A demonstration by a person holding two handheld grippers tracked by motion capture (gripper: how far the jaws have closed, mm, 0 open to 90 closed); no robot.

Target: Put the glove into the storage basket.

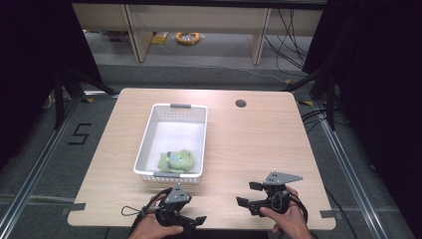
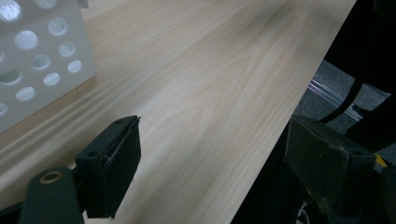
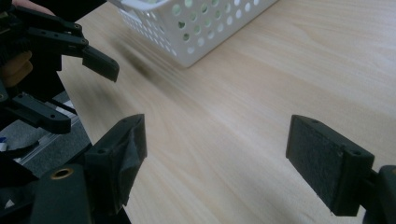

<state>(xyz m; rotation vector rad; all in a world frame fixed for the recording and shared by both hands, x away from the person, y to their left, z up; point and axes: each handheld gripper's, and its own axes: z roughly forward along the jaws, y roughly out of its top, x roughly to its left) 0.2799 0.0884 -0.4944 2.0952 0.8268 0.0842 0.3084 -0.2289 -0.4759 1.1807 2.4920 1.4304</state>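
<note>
A white perforated basket (image 1: pixel 171 112) stands on the wooden table (image 1: pixel 249 144), left of centre. A green soft item (image 1: pixel 176 160) with a small blue spot lies at its near end. My left gripper (image 1: pixel 196 210) is at the table's front edge just below the basket, pointing right, open and empty. In the left gripper view the gripper (image 2: pixel 215 130) has one jaw over the wood and the other past the edge, with the basket (image 2: pixel 42 70) at upper left. My right gripper (image 1: pixel 248 193) points left, open and empty. The right gripper view has the gripper (image 3: pixel 217 126) facing the left gripper (image 3: pixel 91 98) and the basket (image 3: pixel 205 28).
A round cable hole (image 1: pixel 241 103) sits near the table's far edge. Bare wood stretches right of the basket. Beyond the table are pale shelving legs (image 1: pixel 137 35), an orange cable coil (image 1: pixel 188 37) and loose cables on the floor. Black frame posts (image 1: pixel 59 99) stand at both sides.
</note>
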